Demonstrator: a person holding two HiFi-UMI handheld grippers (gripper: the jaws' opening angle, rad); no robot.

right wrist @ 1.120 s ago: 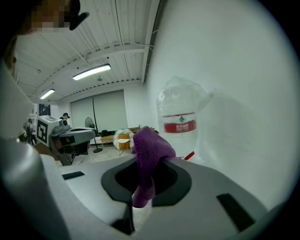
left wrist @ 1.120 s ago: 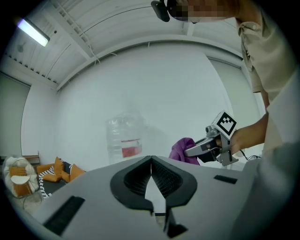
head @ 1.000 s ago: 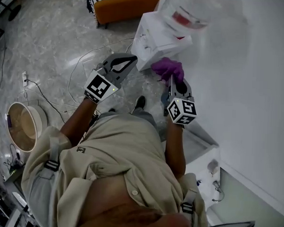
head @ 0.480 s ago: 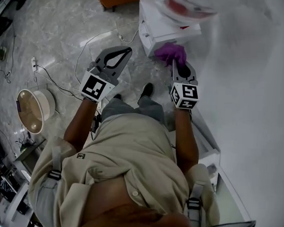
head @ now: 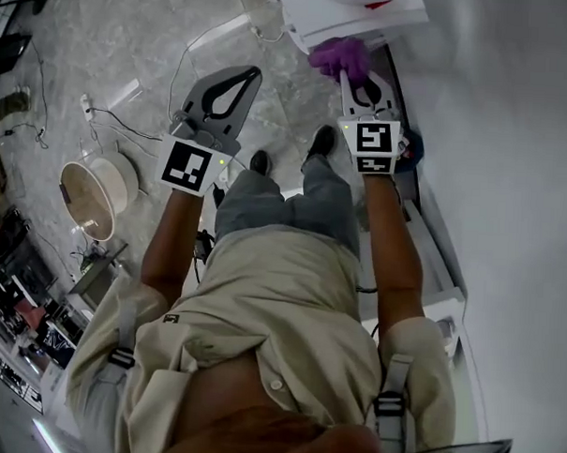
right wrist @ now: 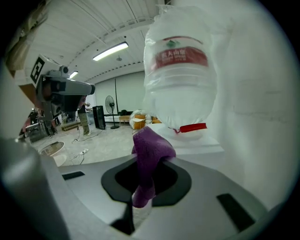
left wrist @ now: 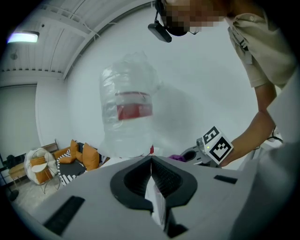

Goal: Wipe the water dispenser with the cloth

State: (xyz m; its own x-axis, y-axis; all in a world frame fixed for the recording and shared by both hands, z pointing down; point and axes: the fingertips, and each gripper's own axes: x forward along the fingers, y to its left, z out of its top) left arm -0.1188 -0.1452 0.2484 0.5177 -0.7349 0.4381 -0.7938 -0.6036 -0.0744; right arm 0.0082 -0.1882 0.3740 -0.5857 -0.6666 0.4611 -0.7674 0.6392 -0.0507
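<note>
Beside the water dispenser (head: 316, 20) — right tongs (head: 350, 78) clamped on purple cloth (head: 339, 56), farther out than before; left tongs (head: 249, 72) closed, empty.

A round white tub (head: 97, 196) sat on the marble floor (head: 132, 36) to my left, with a power strip (head: 85, 102) near it. My black shoes (head: 260, 161) stood on that floor. Farther off I saw orange cushions (left wrist: 90, 157), a standing fan (right wrist: 109, 101) and a lit ceiling lamp (right wrist: 110, 51).

Grey marbled stone floor (head: 132, 36). Plain white wall (head: 522, 137) at right. Round beige tub (head: 90, 195) on floor. Orange cushioned sofa (left wrist: 90, 158) at far side. Long ceiling tube light (right wrist: 110, 51) lit. Black standing fan (right wrist: 109, 102) beyond.
</note>
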